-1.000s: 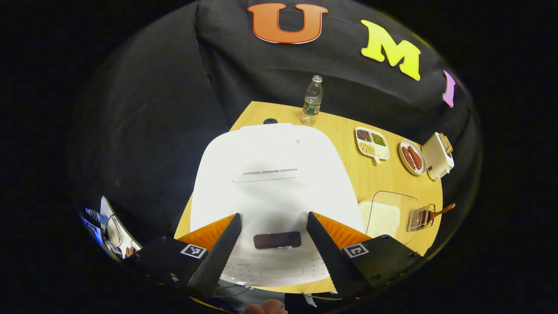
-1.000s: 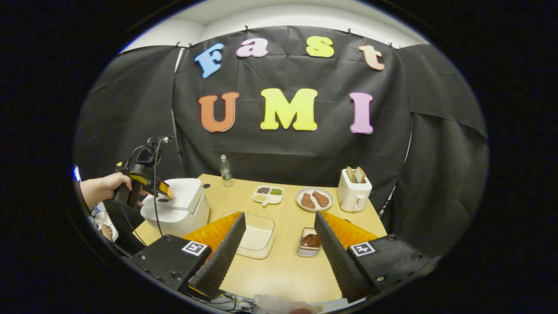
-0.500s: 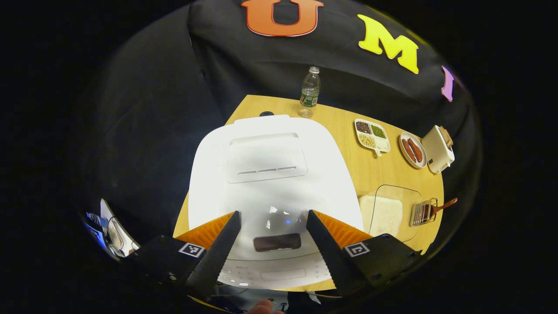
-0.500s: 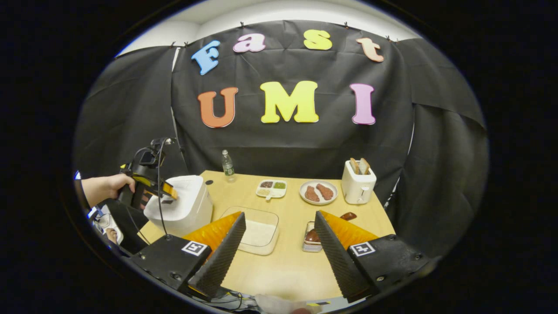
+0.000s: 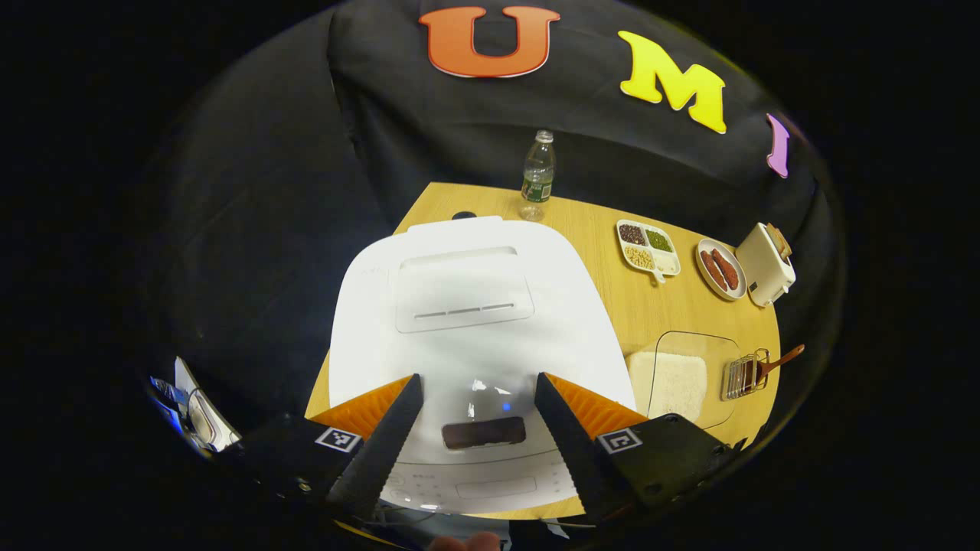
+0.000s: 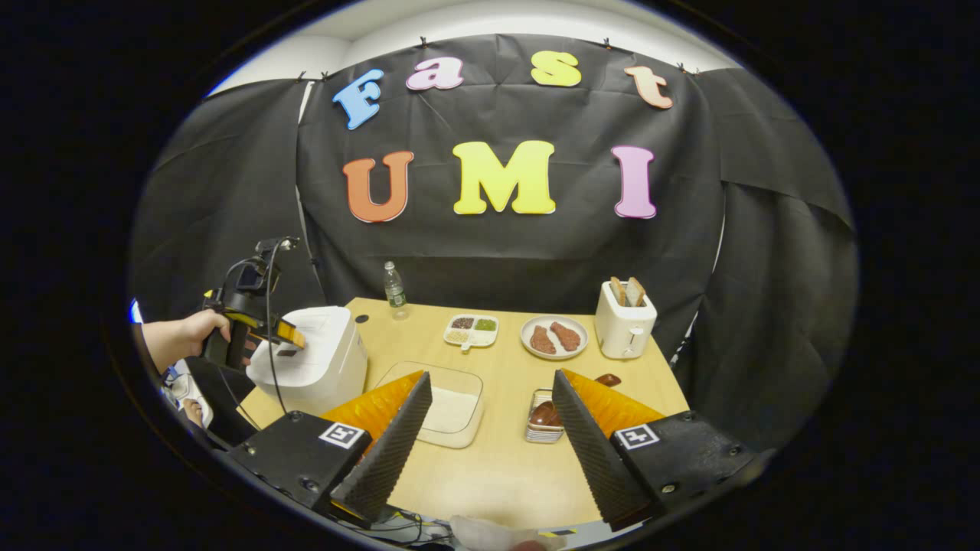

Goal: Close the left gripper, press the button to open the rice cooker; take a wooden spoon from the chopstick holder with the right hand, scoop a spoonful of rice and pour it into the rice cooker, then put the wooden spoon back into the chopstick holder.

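The white rice cooker (image 5: 467,321) stands on the table's near left with its lid down. Just above the lid's front hovers my left gripper (image 5: 476,383), open, with a dark oblong panel (image 5: 484,432) between its fingers and nothing pressed. In the right gripper view a hand holds that left gripper (image 6: 256,329) over the cooker (image 6: 310,363). My right gripper (image 6: 490,379) is open and holds nothing above the table's near edge. The wooden spoon (image 6: 609,379) lies in the wire chopstick holder (image 6: 545,419), just beyond the right finger. A clear box of rice (image 6: 452,409) sits left of the holder.
Along the back of the wooden table (image 6: 498,467) stand a water bottle (image 6: 394,289), a divided dish of beans (image 6: 471,330), a plate of sausages (image 6: 553,337) and a white toaster (image 6: 626,325) with bread. Black cloth walls close in the table.
The left gripper has drifted slightly over the cooker's front, staying open. The right gripper has pulled back a little from the table, open as before. The lid stays down.
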Motion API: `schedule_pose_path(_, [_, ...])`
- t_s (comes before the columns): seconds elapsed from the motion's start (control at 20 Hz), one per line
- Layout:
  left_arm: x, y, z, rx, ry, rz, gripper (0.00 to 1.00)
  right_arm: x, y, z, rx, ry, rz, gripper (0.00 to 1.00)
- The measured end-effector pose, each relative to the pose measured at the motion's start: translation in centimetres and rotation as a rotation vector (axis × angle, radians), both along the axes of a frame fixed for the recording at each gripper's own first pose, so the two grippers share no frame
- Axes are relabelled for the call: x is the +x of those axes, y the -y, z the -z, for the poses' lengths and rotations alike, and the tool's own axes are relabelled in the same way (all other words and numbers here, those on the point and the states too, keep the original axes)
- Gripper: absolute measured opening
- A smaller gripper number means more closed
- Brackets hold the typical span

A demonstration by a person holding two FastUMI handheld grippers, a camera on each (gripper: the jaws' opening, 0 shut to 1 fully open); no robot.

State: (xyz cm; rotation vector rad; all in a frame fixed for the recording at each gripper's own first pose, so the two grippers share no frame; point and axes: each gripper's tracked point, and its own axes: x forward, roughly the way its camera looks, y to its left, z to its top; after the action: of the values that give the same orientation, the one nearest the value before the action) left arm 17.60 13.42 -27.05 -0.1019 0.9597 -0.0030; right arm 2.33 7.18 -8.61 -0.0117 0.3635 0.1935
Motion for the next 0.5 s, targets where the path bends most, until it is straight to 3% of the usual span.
schedule_pose_path(0.2, [1.0, -0.8, -0.9, 0.040, 0.129, -0.013, 0.96, 0.2, 0.5, -0.2, 0.001, 0.016, 0.020, 1.00])
schedule_pose_path(0.5, [1.0, -0.9, -10.5, 0.076, 0.504, -0.044, 0.96, 0.9, 0.9, -2.9, -0.010, 0.137, 0.073, 1.00])
